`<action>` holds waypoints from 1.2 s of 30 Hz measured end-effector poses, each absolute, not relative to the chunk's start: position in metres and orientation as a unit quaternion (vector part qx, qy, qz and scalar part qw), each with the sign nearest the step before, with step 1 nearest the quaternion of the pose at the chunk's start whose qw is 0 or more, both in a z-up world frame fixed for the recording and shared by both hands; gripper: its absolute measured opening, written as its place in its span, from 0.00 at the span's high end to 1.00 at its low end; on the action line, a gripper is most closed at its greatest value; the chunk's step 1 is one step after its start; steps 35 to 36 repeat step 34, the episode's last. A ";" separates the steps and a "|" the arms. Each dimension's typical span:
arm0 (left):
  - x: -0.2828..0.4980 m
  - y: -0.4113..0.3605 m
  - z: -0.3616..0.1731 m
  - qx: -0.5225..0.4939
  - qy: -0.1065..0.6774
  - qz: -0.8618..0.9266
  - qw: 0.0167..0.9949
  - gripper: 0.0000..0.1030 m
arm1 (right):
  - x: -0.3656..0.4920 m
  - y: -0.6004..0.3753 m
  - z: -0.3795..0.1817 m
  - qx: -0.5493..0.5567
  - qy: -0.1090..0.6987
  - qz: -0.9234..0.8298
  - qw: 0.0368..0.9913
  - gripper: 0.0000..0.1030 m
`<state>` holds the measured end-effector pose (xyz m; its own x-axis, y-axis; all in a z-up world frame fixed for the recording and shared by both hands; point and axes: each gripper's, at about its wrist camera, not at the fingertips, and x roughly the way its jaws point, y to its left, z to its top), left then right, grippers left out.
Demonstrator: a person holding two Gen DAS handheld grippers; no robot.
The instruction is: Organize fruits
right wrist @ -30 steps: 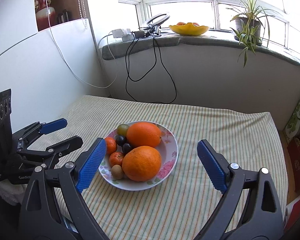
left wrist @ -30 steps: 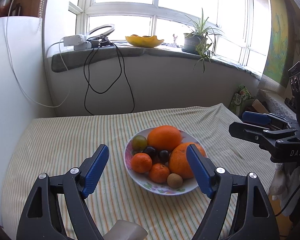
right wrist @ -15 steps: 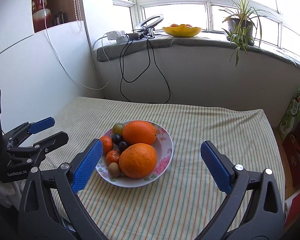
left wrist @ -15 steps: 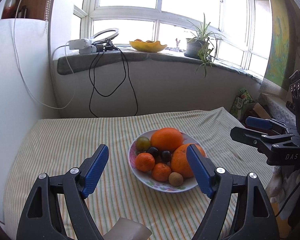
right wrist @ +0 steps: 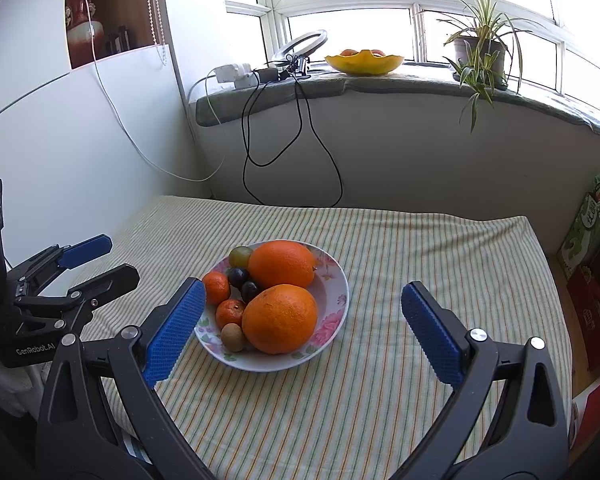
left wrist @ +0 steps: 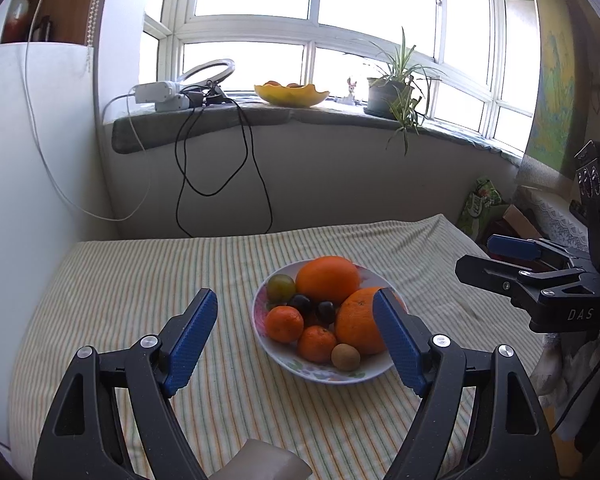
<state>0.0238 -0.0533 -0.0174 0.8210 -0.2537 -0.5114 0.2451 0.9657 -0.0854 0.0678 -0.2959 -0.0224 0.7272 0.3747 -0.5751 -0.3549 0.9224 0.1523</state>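
A white floral plate (left wrist: 324, 374) (right wrist: 332, 280) sits mid-table on the striped cloth. It holds two large oranges (left wrist: 327, 279) (right wrist: 280, 318), two small mandarins (left wrist: 284, 323) (right wrist: 216, 287), dark grapes (left wrist: 300, 304), a green grape (right wrist: 240, 255) and a kiwi (left wrist: 345, 357) (right wrist: 233, 337). My left gripper (left wrist: 296, 340) is open and empty, above the table in front of the plate. My right gripper (right wrist: 300, 332) is open and empty, just short of the plate. Each gripper shows in the other's view at the side: the right (left wrist: 500, 258), the left (right wrist: 100, 260).
The table's striped cloth (right wrist: 420, 264) meets a white wall on the left. A windowsill behind carries a yellow fruit bowl (left wrist: 291, 94), a potted plant (right wrist: 480, 52), a ring light and hanging cables (left wrist: 220, 168). Boxes and bags (right wrist: 588, 232) stand right of the table.
Both grippers have drawn back and lifted a little, so the plate looks slightly farther and more of the window shows. The jaws stayed open. The fruit has not moved.
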 end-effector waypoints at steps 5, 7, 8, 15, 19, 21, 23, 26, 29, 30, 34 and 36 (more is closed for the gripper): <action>0.023 -0.055 -0.016 -0.007 0.267 -0.131 0.955 0.22 | 0.068 -0.296 -0.022 0.016 0.313 0.197 0.929 0.03; 0.023 -0.055 -0.015 -0.007 0.267 -0.130 0.955 0.22 | 0.068 -0.296 -0.022 0.017 0.312 0.198 0.929 0.03; 0.023 -0.055 -0.015 -0.007 0.267 -0.131 0.955 0.22 | 0.068 -0.296 -0.022 0.017 0.312 0.198 0.929 0.03; 0.023 -0.056 -0.017 -0.007 0.269 -0.129 0.954 0.22 | 0.069 -0.296 -0.023 0.017 0.313 0.198 0.929 0.03; 0.024 -0.057 -0.017 -0.006 0.269 -0.130 0.954 0.22 | 0.069 -0.296 -0.023 0.017 0.313 0.197 0.929 0.03; 0.024 -0.057 -0.017 -0.006 0.269 -0.129 0.955 0.22 | 0.069 -0.296 -0.024 0.017 0.313 0.197 0.929 0.03; 0.024 -0.057 -0.017 -0.007 0.269 -0.129 0.955 0.22 | 0.070 -0.296 -0.024 0.016 0.314 0.198 0.928 0.03; 0.025 -0.055 -0.018 -0.010 0.268 -0.127 0.955 0.22 | 0.071 -0.295 -0.026 0.015 0.316 0.198 0.928 0.03; 0.027 -0.054 -0.021 -0.010 0.269 -0.125 0.955 0.22 | 0.071 -0.294 -0.026 0.015 0.317 0.198 0.928 0.03; 0.027 -0.054 -0.022 -0.009 0.269 -0.127 0.955 0.22 | 0.071 -0.295 -0.027 0.016 0.317 0.198 0.927 0.03; 0.029 -0.053 -0.024 -0.008 0.269 -0.128 0.954 0.22 | 0.075 -0.297 -0.029 0.020 0.321 0.199 0.926 0.03; 0.029 -0.053 -0.024 -0.008 0.269 -0.128 0.954 0.22 | 0.075 -0.297 -0.029 0.020 0.321 0.199 0.926 0.03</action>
